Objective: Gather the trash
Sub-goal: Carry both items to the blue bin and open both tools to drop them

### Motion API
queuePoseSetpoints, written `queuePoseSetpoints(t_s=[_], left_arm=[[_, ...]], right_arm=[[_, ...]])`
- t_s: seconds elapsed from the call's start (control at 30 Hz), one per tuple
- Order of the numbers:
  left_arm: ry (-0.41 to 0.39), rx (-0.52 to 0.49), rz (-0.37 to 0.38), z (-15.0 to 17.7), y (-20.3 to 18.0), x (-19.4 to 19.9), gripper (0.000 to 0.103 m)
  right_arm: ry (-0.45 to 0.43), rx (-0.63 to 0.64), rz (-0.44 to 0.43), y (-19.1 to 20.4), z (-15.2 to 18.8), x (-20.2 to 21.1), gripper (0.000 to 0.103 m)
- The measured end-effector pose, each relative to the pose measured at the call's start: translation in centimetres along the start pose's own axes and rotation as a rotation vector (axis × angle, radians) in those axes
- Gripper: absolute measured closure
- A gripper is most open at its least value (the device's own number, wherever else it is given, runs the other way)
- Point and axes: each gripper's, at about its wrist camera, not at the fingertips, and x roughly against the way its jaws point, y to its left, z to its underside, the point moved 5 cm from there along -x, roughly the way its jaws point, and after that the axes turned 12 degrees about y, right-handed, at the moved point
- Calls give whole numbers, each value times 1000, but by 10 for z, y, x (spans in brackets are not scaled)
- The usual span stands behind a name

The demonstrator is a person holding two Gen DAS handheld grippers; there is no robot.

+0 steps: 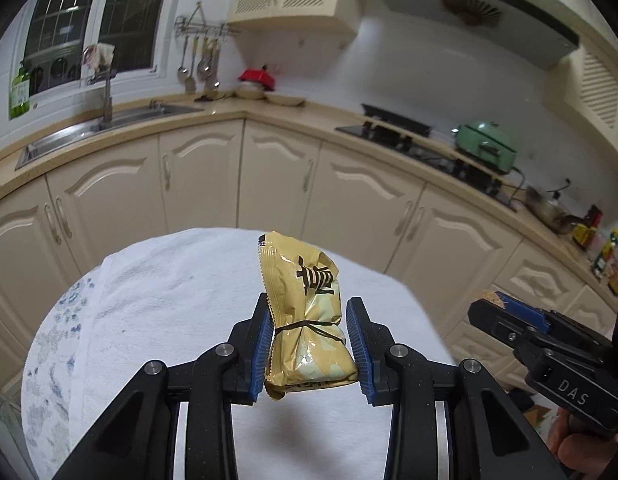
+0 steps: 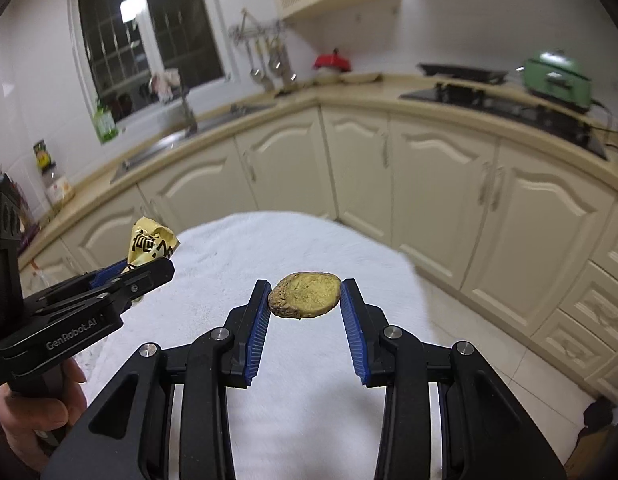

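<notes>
My left gripper (image 1: 309, 312) is shut on a crumpled gold snack wrapper (image 1: 309, 320) with dark lettering, held up above the white-clothed table (image 1: 169, 300). My right gripper (image 2: 304, 292) is shut on a round brownish-yellow food scrap (image 2: 305, 295), pinched by its edges and held above the same table (image 2: 309, 400). In the right wrist view the left gripper (image 2: 149, 270) shows at the left with the wrapper (image 2: 151, 246) sticking out. In the left wrist view the right gripper (image 1: 493, 306) shows at the right edge with a bit of the scrap at its tip.
Cream kitchen cabinets (image 1: 277, 176) curve behind the table. The counter holds a sink (image 1: 89, 128), a black stove (image 1: 413, 140), a green appliance (image 1: 489, 144) and a red pot (image 1: 257, 78). Tiled floor (image 2: 509, 360) lies to the right of the table.
</notes>
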Motion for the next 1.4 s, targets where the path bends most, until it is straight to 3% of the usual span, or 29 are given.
queuePoseSetpoints(t_s=[0.23,0.27,0.6,0.77,0.97,1.3,1.4], left_arm=[[-32,-126,99,60,-81,48,70],[-6,-110,55,65,-87,49,70],[80,-269,210,91,-195,23,70],[154,-322,244,93,-225,-20,70],[282,-379,259,69,-264,-102,70],[479,-398,244,37,-329,-245,70],[531,-400,238,32,-342,-281,66]], right_arm=[[-103,-88,89,-57,30,80,67],[-109,-103,106,-66,35,88,67],[-90,-320,274,-189,102,132,67],[-45,-414,309,-238,136,126,67],[24,-501,305,-288,163,99,67],[123,-585,266,-342,190,44,67],[159,-601,256,-354,197,26,65]])
